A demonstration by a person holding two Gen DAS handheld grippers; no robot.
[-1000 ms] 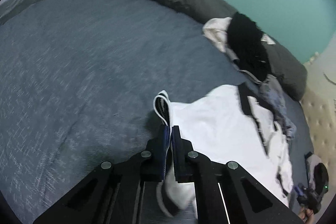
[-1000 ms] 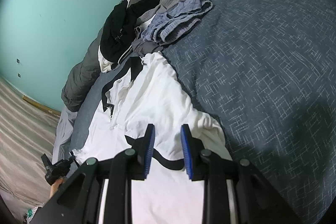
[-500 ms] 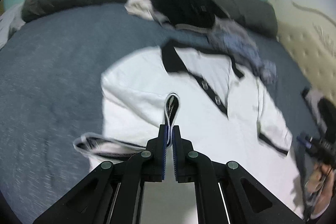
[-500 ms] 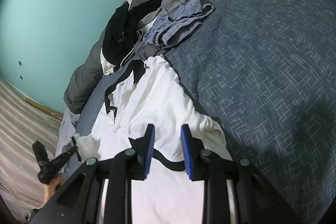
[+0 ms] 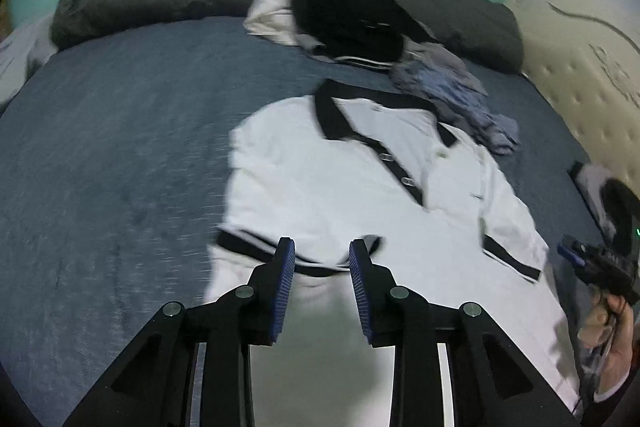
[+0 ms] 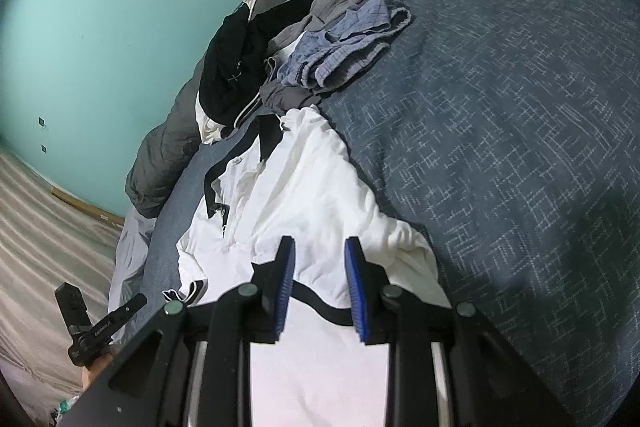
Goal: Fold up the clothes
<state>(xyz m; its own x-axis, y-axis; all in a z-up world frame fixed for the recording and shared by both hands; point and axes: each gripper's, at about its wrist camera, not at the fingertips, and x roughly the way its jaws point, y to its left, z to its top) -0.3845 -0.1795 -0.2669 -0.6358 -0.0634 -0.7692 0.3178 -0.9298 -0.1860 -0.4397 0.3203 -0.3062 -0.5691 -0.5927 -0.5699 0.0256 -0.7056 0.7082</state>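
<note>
Shirt (image 5: 320, 187) lies flat on bed (image 5: 120, 147), collar far, long axis running away from both claws. Left claw (image 5: 322, 255): jaws opening, nothing pinched, black-edged left sleeve just under its tips. Right claw (image 6: 320, 255): jaws apart, unclamped, over right sleeve hem. Left claw nearer the folded sleeve; judged next: the opposite sleeve.

White shirt (image 5: 328, 195) hem behind gripper bodies, left sleeve motion-blurred.

Blue bedspread (image 5: 120, 131), teal wall (image 6: 100, 7)
</note>
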